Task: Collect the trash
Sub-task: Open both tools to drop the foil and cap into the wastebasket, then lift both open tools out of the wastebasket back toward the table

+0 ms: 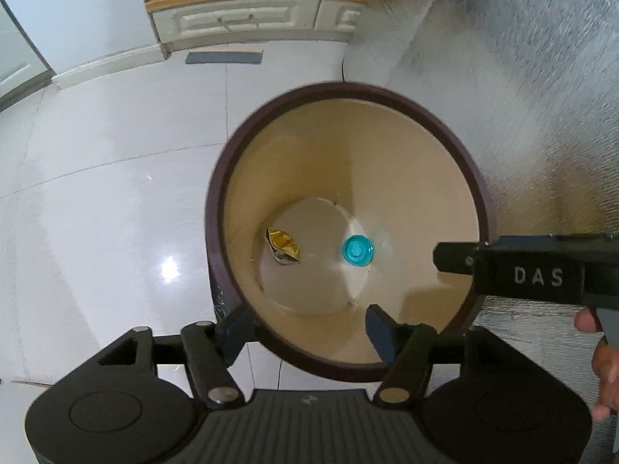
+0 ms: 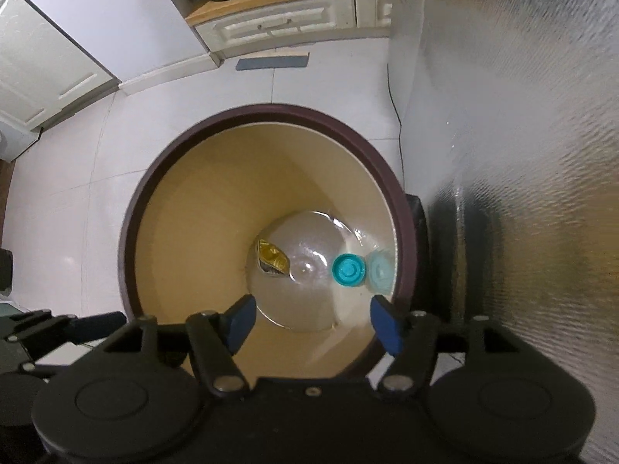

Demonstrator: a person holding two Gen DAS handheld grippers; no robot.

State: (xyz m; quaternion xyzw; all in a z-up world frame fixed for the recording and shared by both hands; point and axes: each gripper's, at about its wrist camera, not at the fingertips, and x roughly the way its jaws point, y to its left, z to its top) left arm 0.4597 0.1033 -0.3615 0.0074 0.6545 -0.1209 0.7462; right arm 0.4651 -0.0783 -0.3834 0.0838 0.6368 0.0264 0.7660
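Observation:
A round bin with a dark maroon rim (image 1: pixel 247 131) (image 2: pixel 154 162) and beige inside stands on the white tile floor, seen from straight above. At its bottom lie a crumpled gold wrapper (image 1: pixel 283 247) (image 2: pixel 272 257) and a clear plastic bottle with a teal cap (image 1: pixel 358 250) (image 2: pixel 348 269). My left gripper (image 1: pixel 309 328) hovers open over the bin's near rim, nothing between its blue pads (image 1: pixel 381 328). My right gripper (image 2: pixel 313 324) is open above the bin mouth, also empty. The right gripper's black body (image 1: pixel 534 274) shows at the right of the left wrist view.
A silvery textured wall (image 1: pixel 522 77) (image 2: pixel 522 116) runs close along the bin's right side. A white cabinet with a wooden top (image 1: pixel 255 15) (image 2: pixel 286 19) stands at the back. A dark flat strip (image 1: pixel 224 57) (image 2: pixel 272 62) lies on the floor before it. A hand (image 1: pixel 603 367) shows at right.

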